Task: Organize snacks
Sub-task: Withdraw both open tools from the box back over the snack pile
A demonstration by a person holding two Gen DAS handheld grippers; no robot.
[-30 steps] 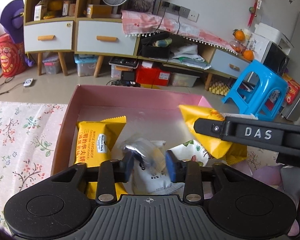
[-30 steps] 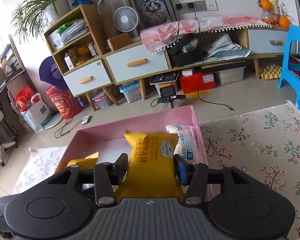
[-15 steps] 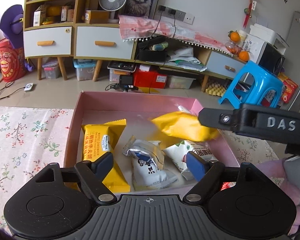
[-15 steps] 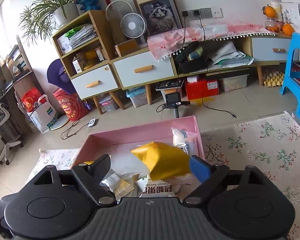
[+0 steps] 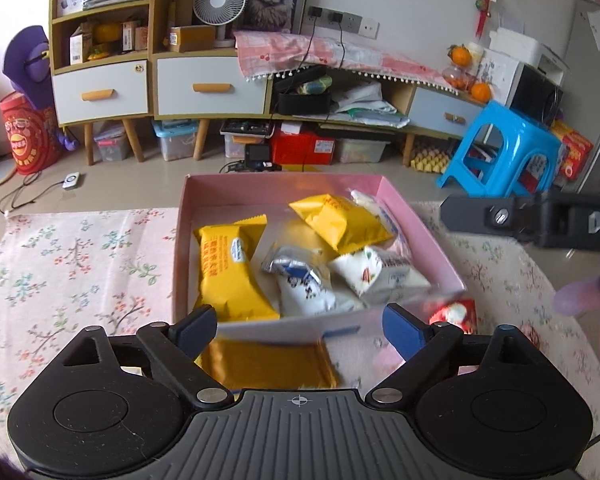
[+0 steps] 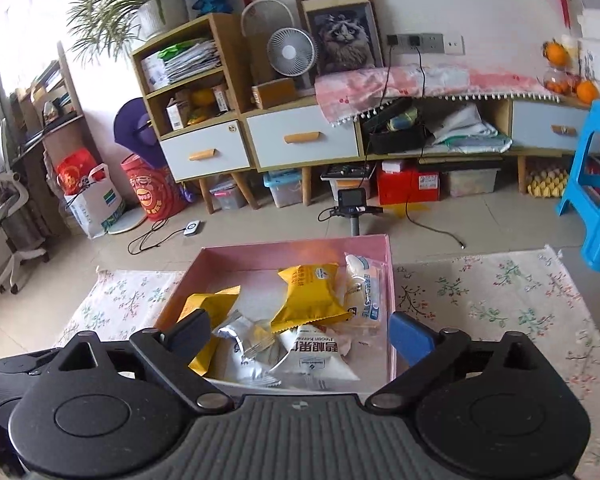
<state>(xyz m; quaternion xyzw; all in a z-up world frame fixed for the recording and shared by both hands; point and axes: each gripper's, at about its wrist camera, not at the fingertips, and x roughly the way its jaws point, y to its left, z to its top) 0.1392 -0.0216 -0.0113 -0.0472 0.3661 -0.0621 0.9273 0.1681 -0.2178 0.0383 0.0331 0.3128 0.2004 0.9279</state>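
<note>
In the left wrist view, my left tool [image 5: 298,326] has just been opening and its jaws now stand wide, with nothing pressed between them. In front of it stands the pink box [image 5: 284,180] on the flowered cloth [image 5: 80,264]. Inside the box I see a long yellow packet [image 5: 230,270] at the left, a silver and white packet [image 5: 304,284] in the middle, a white packet [image 5: 380,274] beside it, and a second yellow packet [image 5: 340,220] lying on top toward the back. Outside the box, just below its near wall, lies a gold packet [image 5: 268,364], and a small red packet [image 5: 454,314] is at the right corner. I judge these two are the next ones to put in. For the gold packet I would lower the left tool straight over it, jaws across its short side, and close slowly, because the wrapper is flat and can slip.

In the right wrist view, my right tool [image 6: 300,330] has also just been opening; its jaws are wide apart and hold nothing. The yellow packet [image 6: 312,296] rests inside the box, partly on a white packet [image 6: 314,356]. The right tool should stay clear of the box wall, so it does not push the box away.
</note>
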